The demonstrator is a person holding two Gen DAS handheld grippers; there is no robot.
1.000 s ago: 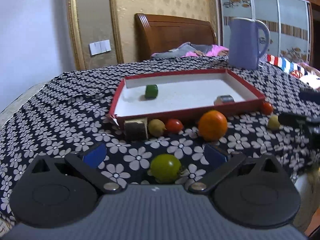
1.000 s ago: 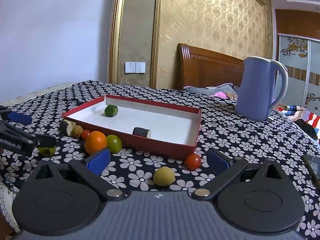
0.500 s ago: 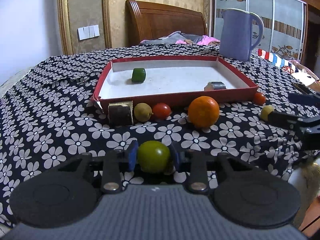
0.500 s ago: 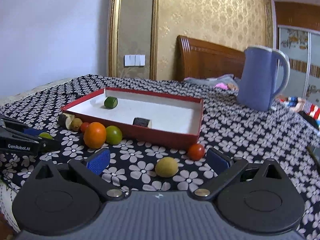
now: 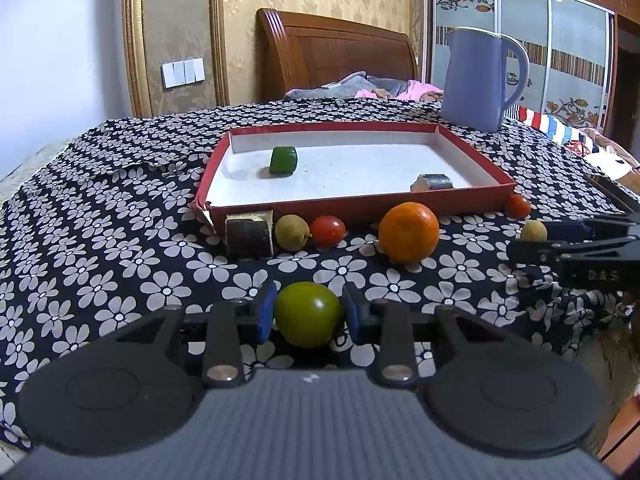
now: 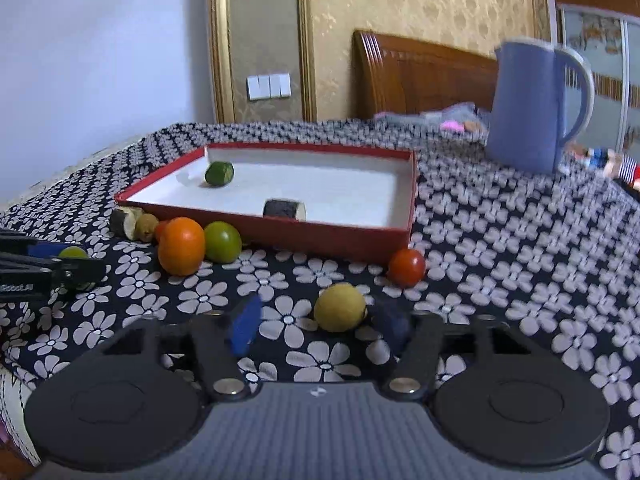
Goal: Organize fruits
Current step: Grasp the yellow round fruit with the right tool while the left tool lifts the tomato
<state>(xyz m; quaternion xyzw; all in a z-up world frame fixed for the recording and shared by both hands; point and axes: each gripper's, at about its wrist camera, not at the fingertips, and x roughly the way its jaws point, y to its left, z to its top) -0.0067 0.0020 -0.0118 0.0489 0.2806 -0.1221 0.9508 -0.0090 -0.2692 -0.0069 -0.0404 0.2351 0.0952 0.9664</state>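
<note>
While the left gripper has its blue pads pressed against both flanks of a green fruit, gripping it just above the flowered cloth, the underside of that fruit is cut off by the gripper body. The right gripper is closing with its jaws blurred: a yellow fruit sits between them, close to the right-side pad, with a clear gap to the left-side one, so it is not gripped. Beyond, a red tray holds a green piece and a dark-skinned piece. Only the right wrist view shows a second green fruit behind the orange; there a red tomato is mostly hidden by the orange, while the left wrist view shows it whole.
</note>
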